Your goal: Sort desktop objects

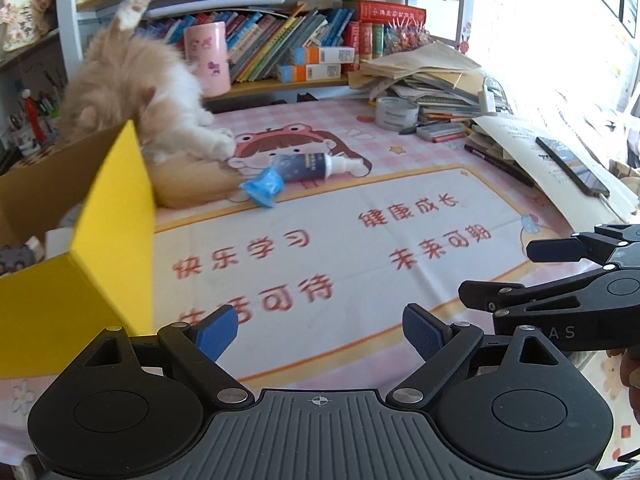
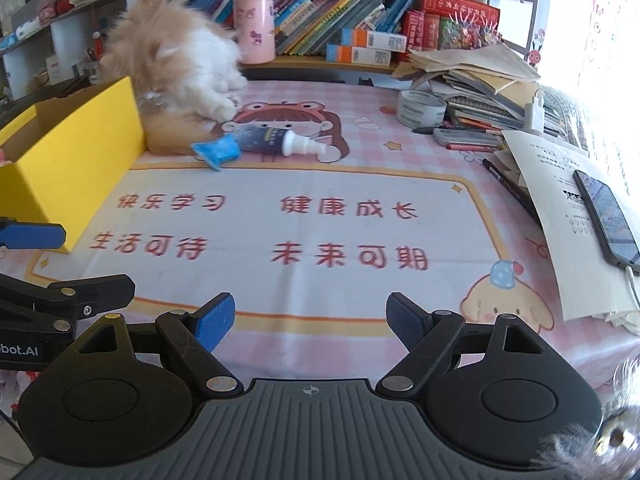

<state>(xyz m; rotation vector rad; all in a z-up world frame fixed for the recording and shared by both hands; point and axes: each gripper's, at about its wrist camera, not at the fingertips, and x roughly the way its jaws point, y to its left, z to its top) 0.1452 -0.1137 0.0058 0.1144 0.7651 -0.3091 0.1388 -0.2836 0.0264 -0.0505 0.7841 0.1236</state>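
— Right wrist view: where's your target?
— Your spray bottle (image 2: 276, 141) lies on its side mid-mat, touching a blue packet (image 2: 216, 151), just beside the cat (image 2: 180, 68) and near the yellow box (image 2: 76, 160), whose contents look unclear.
— Grippers?
— Your right gripper (image 2: 310, 322) and left gripper (image 1: 320, 332) both gape wide, empty, above the desk mat (image 2: 320, 232).

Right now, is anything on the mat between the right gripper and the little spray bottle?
No. In the right wrist view, only bare printed mat stretches from the open right gripper to the spray bottle.
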